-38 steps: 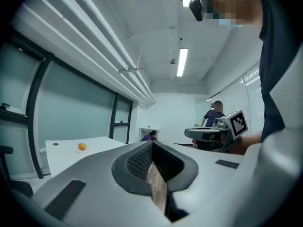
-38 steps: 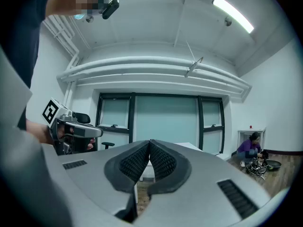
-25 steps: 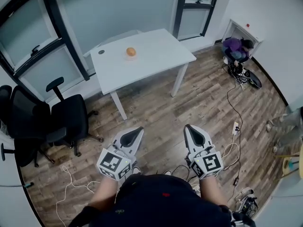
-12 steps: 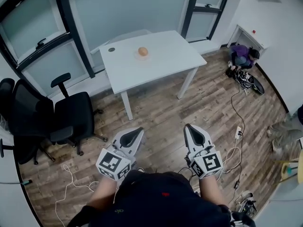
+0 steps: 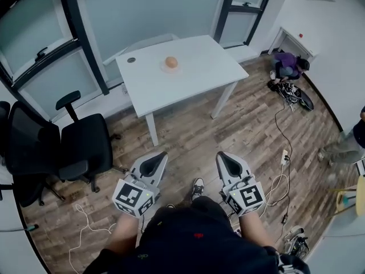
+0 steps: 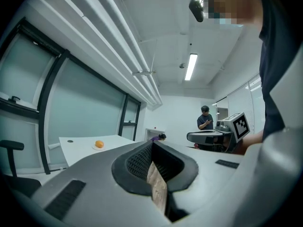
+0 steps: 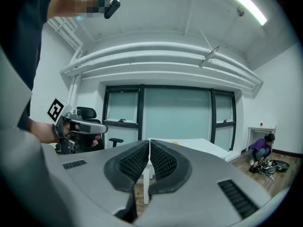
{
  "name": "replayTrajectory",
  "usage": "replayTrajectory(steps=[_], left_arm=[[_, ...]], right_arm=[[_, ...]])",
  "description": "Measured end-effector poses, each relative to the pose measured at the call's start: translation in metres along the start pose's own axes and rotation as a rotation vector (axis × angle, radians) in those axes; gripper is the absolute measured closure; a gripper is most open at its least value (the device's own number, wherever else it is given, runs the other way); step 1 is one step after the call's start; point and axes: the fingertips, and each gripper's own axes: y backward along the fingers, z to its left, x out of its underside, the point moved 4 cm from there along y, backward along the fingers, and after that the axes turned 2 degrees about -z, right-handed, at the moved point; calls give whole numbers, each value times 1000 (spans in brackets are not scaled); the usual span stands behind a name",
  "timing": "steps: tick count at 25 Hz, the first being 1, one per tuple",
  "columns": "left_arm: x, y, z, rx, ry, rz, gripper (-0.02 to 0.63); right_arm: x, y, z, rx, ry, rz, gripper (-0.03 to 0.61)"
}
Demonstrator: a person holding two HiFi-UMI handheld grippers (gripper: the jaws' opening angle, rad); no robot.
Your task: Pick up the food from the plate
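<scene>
An orange round piece of food (image 5: 171,62) lies on a small pale plate (image 5: 171,69) on the white table (image 5: 194,79), far ahead of both grippers. My left gripper (image 5: 161,154) and right gripper (image 5: 219,154) hang side by side over the wooden floor, close to the person's body, well short of the table. Both are shut with nothing between the jaws. In the left gripper view the food (image 6: 99,144) shows small at the left beyond the left gripper (image 6: 152,145). In the right gripper view the table (image 7: 199,143) lies straight beyond the right gripper (image 7: 149,143).
Black office chairs (image 5: 85,144) stand left of the table. Cables (image 5: 280,178) trail over the floor at the right. A person crouches by gear at the back right (image 5: 287,66); another stands at the right edge (image 5: 353,138). A small dark disc (image 5: 132,60) sits on the table.
The table sits slightly lower in the head view than at first. A shoe now shows between the grippers, which sit a little closer together. Both jaws stay shut.
</scene>
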Motion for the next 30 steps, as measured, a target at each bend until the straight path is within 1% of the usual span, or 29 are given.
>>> replayTrajectory(steps=[3,6,11,14,18,23,26,30], left_arm=[[0,-7,12,-15,4,0,594],[2,-21,27,-42,2,-2,594],[2,-56,49,-77,11,-4,594],[1,-92,59,-86,11,11,594],[-8,-149,64,-85,-5,29,594],[-18,-210,70,-108,-14,56,594],[-18,-243,73,-121,-25,81,594],[-16,-281,76,-153,-29,104,594]], right_arm=[[1,-20,-13,2,-1,3,554],[1,-42,-30,-19,11,-1,554],[-1,-78,-70,-31,16,-20,554],[1,-97,-101,-36,9,-27,554],[7,-118,-154,-37,-22,-21,554],[10,-141,-213,-59,-43,-16,553],[15,-154,-245,-74,-53,21,553],[23,-168,-282,-99,-66,5,552]])
